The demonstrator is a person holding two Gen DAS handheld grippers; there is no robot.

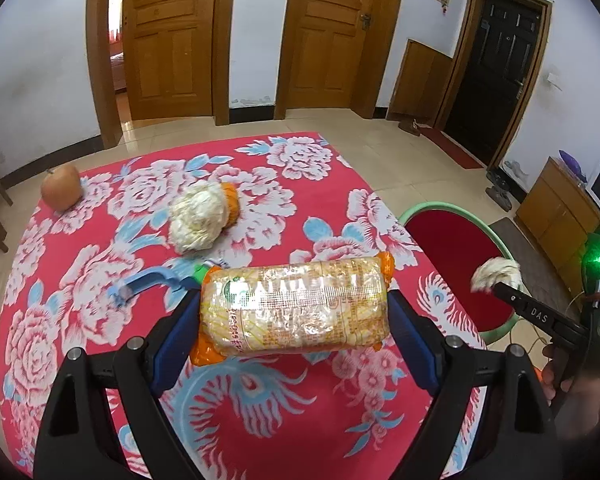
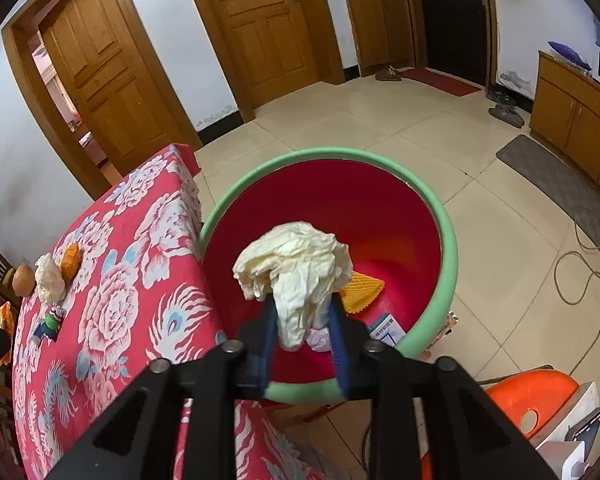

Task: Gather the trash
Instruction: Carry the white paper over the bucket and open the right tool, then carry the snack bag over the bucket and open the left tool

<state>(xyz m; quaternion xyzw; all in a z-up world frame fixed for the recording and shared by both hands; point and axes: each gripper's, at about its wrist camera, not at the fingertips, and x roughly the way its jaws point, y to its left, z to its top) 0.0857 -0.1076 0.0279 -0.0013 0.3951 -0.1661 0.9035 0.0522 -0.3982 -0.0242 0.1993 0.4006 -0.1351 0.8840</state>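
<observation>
My left gripper [image 1: 294, 304] is shut on a long orange snack packet [image 1: 296, 320], one pad at each end, held above the red flowered tablecloth [image 1: 260, 420]. My right gripper [image 2: 302, 304] is shut on a wad of crumpled white paper [image 2: 296, 264], its pads touching both sides, over the red bin with a green rim [image 2: 328, 154]. In the left wrist view that gripper [image 1: 500, 285] and its paper [image 1: 494, 274] hang over the bin [image 1: 440, 206] at the right. An orange wrapper [image 2: 362, 290] and a printed card [image 2: 388, 328] lie in the bin.
On the table lie another paper wad [image 1: 198, 216] against an orange wrapper [image 1: 230, 200], a round brown fruit [image 1: 60, 188] and a small blue and green object [image 1: 152, 280]. An orange stool [image 2: 532, 396] and floor cables [image 2: 580, 272] are right of the bin.
</observation>
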